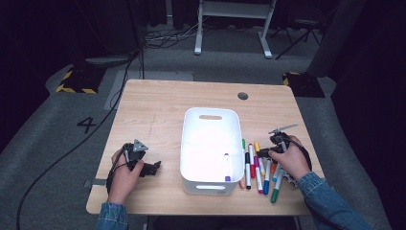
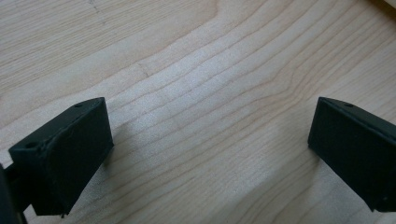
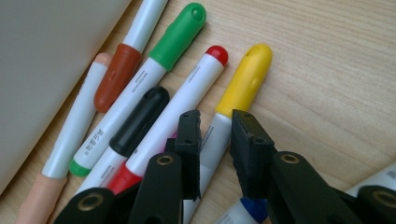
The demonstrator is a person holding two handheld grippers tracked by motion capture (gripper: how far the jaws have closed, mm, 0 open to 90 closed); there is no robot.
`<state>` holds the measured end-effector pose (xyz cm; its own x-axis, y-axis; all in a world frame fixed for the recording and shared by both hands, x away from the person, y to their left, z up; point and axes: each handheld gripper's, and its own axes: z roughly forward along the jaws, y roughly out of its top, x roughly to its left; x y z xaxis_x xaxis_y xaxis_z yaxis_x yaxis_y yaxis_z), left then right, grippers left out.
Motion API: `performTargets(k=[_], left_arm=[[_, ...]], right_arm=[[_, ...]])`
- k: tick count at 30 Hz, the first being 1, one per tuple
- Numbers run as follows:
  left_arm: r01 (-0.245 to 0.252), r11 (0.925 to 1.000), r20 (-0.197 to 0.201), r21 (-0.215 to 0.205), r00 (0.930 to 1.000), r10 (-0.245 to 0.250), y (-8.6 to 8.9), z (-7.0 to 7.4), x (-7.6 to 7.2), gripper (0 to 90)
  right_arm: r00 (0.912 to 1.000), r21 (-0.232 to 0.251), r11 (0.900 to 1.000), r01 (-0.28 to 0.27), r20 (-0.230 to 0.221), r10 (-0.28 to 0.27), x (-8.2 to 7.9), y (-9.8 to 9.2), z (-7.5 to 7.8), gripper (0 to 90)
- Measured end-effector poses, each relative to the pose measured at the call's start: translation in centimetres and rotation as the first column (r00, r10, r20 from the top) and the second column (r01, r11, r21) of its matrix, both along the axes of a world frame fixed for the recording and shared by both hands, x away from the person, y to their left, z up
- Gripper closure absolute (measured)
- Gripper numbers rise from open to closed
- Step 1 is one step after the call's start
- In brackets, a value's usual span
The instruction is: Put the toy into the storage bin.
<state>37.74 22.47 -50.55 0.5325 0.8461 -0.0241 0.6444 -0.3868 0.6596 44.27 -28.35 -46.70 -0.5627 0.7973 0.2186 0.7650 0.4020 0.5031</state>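
Right gripper view: my right gripper (image 3: 215, 122) is down among the loose markers on the bench (image 3: 336, 70), its jaws drawn in on either side of the white barrel of the yellow-capped marker (image 3: 236, 100). The pads sit at the barrel's flanks; I read this as a grip just taken on it, though I cannot see whether the pinch is firm. The red-capped marker (image 3: 187, 100) lies touching on one side, the black-capped marker (image 3: 130, 126) beyond it.

High view: the white bin (image 1: 211, 117) stands mid-bench with one purple-capped marker (image 1: 227, 167) already lying inside. The remaining markers lie in a row just beside the bin's right wall, where the right gripper (image 1: 268, 151) works. My left gripper (image 1: 152, 168) rests on the bench well left of the bin.

Left gripper view: jaws spread wide, nothing but bare wood between them.

Step in hand, as I judge it: picking the yellow-capped marker for transfer into the bin. Next move calls for a straight lift, so that the neighbouring red-capped marker is not dragged, then a carry over the bin's rim and release.
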Motion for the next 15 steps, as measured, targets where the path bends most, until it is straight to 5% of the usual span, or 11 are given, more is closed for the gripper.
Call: performTargets(k=[15], left_arm=[[-0.002,1.0,-0.001,-0.002,1.0,0.002,0.0,0.0,0.0,0.0]], right_arm=[[0.9991,-0.021,1.0,0.0,0.043,0.001,2.4,1.4,-0.3,75.0]])
